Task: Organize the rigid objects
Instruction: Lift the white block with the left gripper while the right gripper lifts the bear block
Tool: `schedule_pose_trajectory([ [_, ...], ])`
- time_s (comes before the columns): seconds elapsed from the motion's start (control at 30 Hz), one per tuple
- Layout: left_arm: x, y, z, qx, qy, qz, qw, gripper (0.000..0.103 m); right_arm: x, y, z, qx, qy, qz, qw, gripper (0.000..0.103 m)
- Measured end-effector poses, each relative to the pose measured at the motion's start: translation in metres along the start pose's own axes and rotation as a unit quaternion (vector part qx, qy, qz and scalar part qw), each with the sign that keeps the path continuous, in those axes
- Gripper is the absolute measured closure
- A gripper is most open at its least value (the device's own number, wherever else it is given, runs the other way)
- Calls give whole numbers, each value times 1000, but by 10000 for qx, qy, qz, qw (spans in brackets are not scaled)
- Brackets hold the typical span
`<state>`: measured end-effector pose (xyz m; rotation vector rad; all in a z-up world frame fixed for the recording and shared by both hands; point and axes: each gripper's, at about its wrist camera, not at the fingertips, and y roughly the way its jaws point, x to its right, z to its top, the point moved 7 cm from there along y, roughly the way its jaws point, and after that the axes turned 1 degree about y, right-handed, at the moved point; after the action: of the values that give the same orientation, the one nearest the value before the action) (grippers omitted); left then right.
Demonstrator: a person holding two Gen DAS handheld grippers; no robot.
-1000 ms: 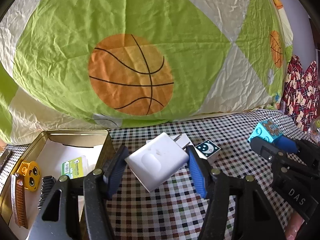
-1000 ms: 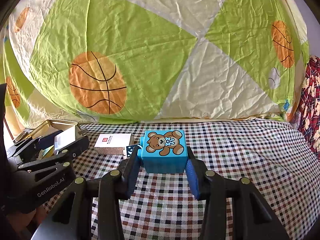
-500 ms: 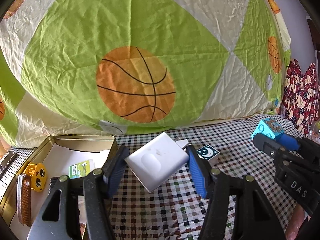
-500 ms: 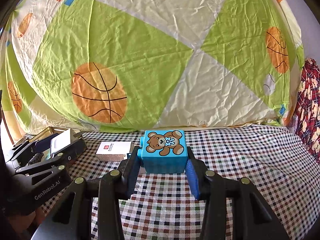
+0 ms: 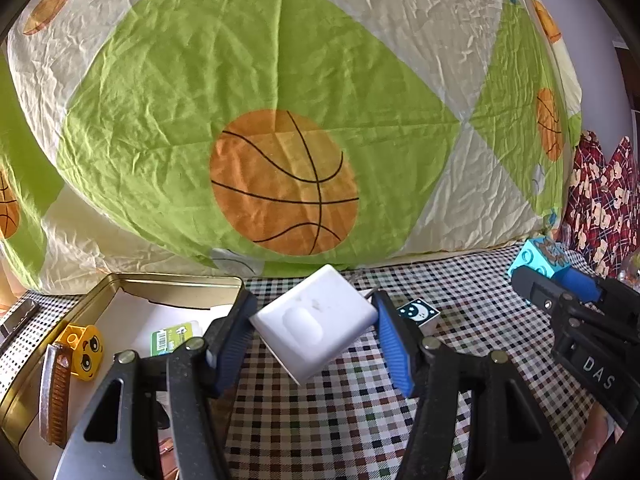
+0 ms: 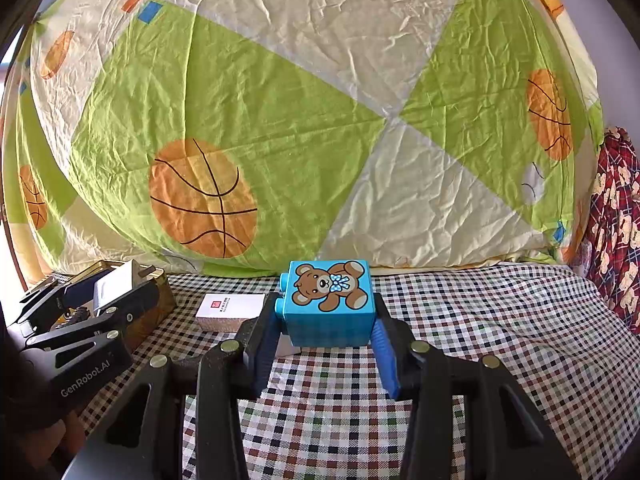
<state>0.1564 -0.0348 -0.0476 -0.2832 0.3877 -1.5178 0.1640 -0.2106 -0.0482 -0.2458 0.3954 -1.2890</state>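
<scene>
My left gripper (image 5: 314,330) is shut on a white charger plug (image 5: 316,324), held tilted above the checked cloth just right of the gold tin (image 5: 168,282). The tin holds a yellow face brick (image 5: 86,350), an orange comb-like piece (image 5: 56,396) and a green-labelled packet (image 5: 172,338). My right gripper (image 6: 326,328) is shut on a blue teddy-bear brick (image 6: 330,302), lifted off the cloth. That brick (image 5: 540,258) shows at the right edge of the left wrist view. In the right wrist view the left gripper (image 6: 114,294) with the plug hangs by the tin (image 6: 160,300).
A small moon-print block (image 5: 420,314) lies on the checked cloth right of the plug. A white box with a red logo (image 6: 230,312) lies left of the bear brick. A big basketball-print quilt (image 5: 280,120) walls off the back; red patterned fabric (image 6: 620,220) at right.
Both views have tipped upward, so the quilt fills more of each. The tin sits a little further into the left wrist view. Both grips are unchanged.
</scene>
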Motion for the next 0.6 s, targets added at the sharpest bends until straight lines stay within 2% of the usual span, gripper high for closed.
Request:
schedule_pose_trajectory([
  [0.6, -10, -25, 2, 444, -58, 155, 9989, 43, -8, -13, 3, 345, -170, -25, 9993, 58],
])
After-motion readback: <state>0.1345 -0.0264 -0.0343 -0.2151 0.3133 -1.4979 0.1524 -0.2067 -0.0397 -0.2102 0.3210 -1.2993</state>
